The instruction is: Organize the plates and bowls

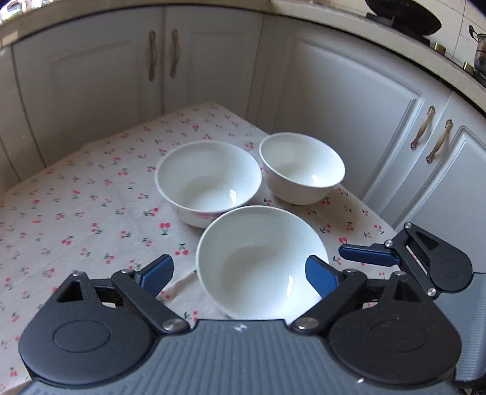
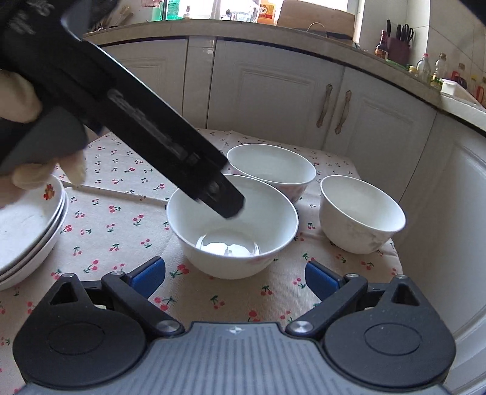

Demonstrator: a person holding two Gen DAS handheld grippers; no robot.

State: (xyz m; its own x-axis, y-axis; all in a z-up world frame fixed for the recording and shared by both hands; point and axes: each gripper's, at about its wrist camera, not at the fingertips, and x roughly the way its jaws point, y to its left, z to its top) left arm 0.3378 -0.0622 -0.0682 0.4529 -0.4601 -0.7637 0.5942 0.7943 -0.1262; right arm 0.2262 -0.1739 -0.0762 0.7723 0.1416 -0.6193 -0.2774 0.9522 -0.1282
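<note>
Left claw over the nearest bowl

Left gripper [image 1: 240, 273] – jaws parted, holding nothing – straddles the near bowl's [image 1: 261, 261] right rim; right gripper [image 2: 235, 278], wide and empty, lies farther back.

No wording can be read with confidence. An orange-labelled container [image 2: 266, 11] on the counter [image 2: 212, 29] by the window carries print too blurred to make out, as does the green bottle [image 2: 170, 9] left of it.
</note>
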